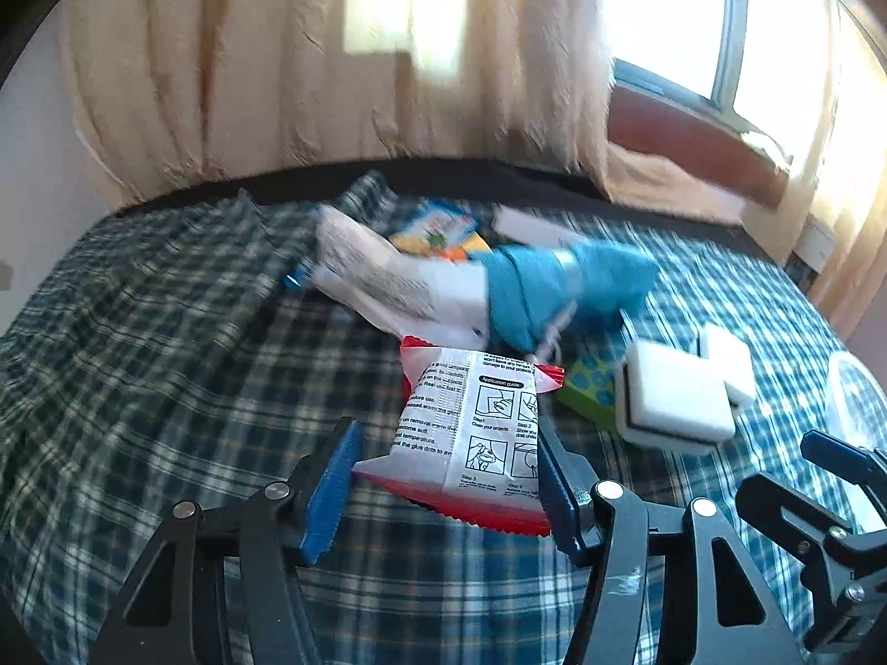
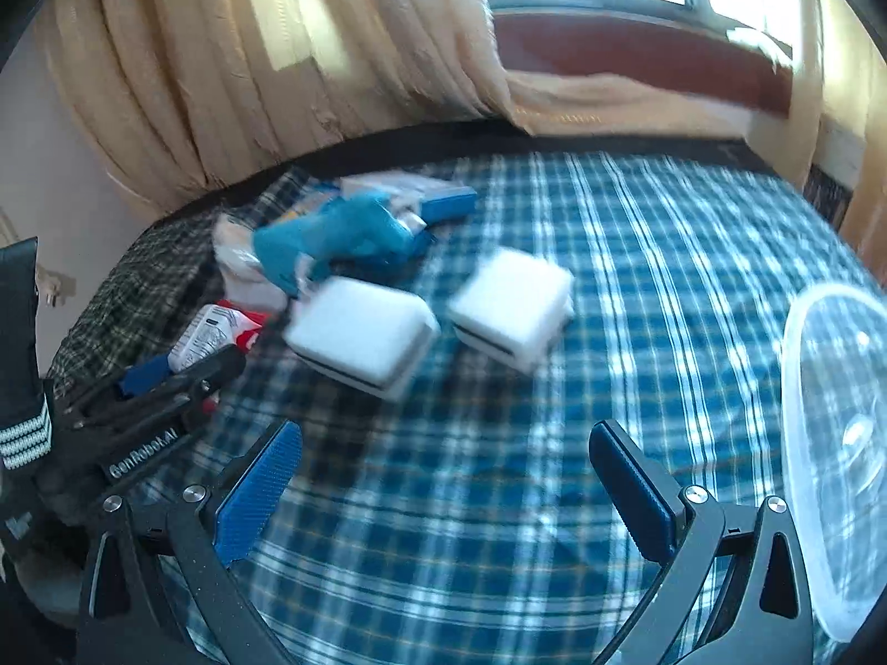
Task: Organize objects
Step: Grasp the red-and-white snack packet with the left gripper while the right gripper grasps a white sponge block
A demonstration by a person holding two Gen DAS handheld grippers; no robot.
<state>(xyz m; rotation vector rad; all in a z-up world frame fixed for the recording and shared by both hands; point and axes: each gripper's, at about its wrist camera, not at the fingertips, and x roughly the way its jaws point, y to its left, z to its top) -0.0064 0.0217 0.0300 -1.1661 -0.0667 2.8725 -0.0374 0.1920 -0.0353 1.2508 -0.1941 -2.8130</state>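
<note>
My left gripper (image 1: 449, 443) is shut on a white packet with red edges and printed instructions (image 1: 471, 421), its blue pads pressing both sides just above the plaid bedcover (image 1: 166, 388). In the right wrist view the same gripper (image 2: 166, 377) and packet (image 2: 216, 332) show at the left. My right gripper (image 2: 446, 438) stands wide open over bare plaid with nothing between its fingers. Two white sponge blocks (image 2: 360, 332) (image 2: 513, 305) lie ahead of it. A clear plastic container (image 2: 837, 432) sits at its right.
Behind the packet lies a pile: a blue cloth (image 1: 554, 288), a white printed bag (image 1: 388, 271), a colourful pack (image 1: 438, 230) and a green dotted box (image 1: 590, 385). Beige curtains (image 1: 332, 83) and a window (image 1: 693, 11) stand beyond the bed's far edge.
</note>
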